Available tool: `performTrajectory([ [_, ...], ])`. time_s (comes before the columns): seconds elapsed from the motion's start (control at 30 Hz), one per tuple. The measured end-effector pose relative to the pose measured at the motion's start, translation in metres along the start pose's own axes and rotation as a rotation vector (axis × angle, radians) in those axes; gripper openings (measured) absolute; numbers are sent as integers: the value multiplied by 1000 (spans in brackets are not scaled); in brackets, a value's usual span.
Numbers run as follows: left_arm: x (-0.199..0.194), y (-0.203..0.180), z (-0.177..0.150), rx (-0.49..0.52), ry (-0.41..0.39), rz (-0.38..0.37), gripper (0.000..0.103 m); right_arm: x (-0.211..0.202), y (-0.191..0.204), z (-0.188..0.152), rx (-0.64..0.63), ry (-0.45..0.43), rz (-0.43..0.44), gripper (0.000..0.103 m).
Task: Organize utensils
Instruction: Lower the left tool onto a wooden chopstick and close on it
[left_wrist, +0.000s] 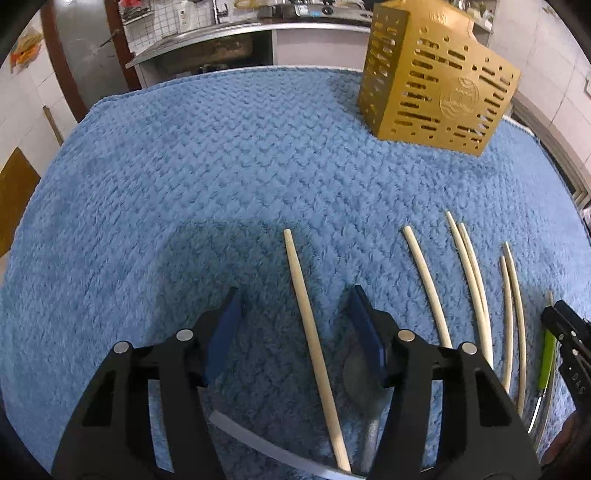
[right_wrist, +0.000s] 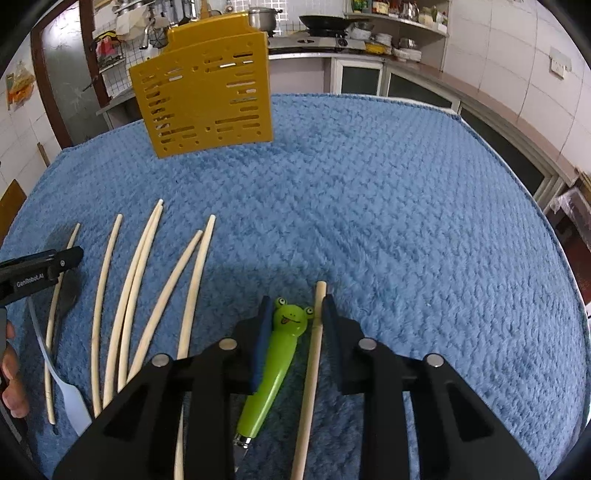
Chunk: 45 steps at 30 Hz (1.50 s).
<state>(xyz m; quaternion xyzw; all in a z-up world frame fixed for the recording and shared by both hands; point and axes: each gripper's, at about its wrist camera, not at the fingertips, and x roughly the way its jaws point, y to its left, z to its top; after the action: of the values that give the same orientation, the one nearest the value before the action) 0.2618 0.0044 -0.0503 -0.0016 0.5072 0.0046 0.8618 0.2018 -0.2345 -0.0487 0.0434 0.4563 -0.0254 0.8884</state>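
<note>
Left wrist view: black left gripper (left_wrist: 293, 306) hanging over the blue towel (left_wrist: 184, 177) that covers the worktop, blue pads partly apart, straddling one wooden chopstick (left_wrist: 314, 343) without touching it. Probably lined up that way so that a squeeze traps the stick across its width. Pale flat strip, perhaps a handle (left_wrist: 258, 448), passing under the near end of the gripper; grey spoon-like bowl (left_wrist: 356, 373) just under the pad on the holder's side. More chopsticks (left_wrist: 472, 280) fanned out side by side beyond that, tips towards the gold slotted utensil holder (left_wrist: 436, 81), which stands well apart at the towel's far edge. Laid in a loose row, likely so each can be picked off singly.

Right wrist view: right gripper (right_wrist: 293, 306) set narrow around the frog-headed green handle (right_wrist: 275, 363) and a chopstick (right_wrist: 312, 373) lying together. One pad against the frog head, the other against the stick; apparently pinching both, though firmness of hold cannot be told. Metal ferrule at the handle's near end, the tool's working end hidden. Loose chopsticks (right_wrist: 147, 288) on the holder's (right_wrist: 207, 92) side of the frog handle, the other gripper and a bare hand (right_wrist: 14, 380) beyond them. Nothing visibly in the holder yet; sorting judged barely begun.
</note>
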Motion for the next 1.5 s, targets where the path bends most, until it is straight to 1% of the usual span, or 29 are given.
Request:
performTrajectory([
  [0.13,2,3,5,-11,9,-12,58,-4,-2,1,-1,37,23,28],
  [0.17,3,3,5,-10,6,-10,58,-3,-2,1,-4,39,22,28],
  [0.23,5,1,7,-8,0,2,58,1,-2,0,0,50,20,32],
  [0.3,6,-1,8,-4,-2,17,58,5,-1,0,2,58,13,34],
  [0.4,5,-2,8,-3,-12,20,55,7,1,0,-2,49,1,33],
  [0.43,5,-1,8,-4,-16,22,55,7,2,1,-3,45,-2,32],
  [0.5,5,-2,7,-2,-25,26,49,8,2,2,-5,31,-9,30],
  [0.57,3,-3,6,-2,-36,25,43,8,4,2,-17,13,-14,25],
  [0.67,1,-1,4,-6,-38,16,35,7,8,0,-35,-13,-25,24],
  [0.7,0,0,4,-10,-38,11,26,7,9,0,-40,-19,-24,24],
  [0.73,0,2,4,-13,-38,6,19,7,8,0,-41,-21,-21,24],
  [0.77,0,4,5,-19,-35,1,16,6,7,1,-37,-21,-12,23],
  [0.83,-1,8,5,-29,-31,-18,15,5,4,3,-26,-22,8,23],
  [0.93,-1,10,5,-30,-34,-23,13,3,4,4,-27,-33,37,23],
  [1.07,-3,10,5,-35,-35,-23,8,1,5,7,-41,-42,76,23],
  [1.1,-5,12,5,-41,-35,-30,5,1,6,9,-45,-47,84,23],
  [1.2,-8,14,6,-50,-38,-48,5,1,8,14,-66,-59,104,23],
  [1.3,-7,14,5,-47,-35,-48,5,5,13,17,-89,-45,99,23],
  [1.5,-6,13,1,-37,-25,-49,6,10,14,8,-95,-21,113,24],
])
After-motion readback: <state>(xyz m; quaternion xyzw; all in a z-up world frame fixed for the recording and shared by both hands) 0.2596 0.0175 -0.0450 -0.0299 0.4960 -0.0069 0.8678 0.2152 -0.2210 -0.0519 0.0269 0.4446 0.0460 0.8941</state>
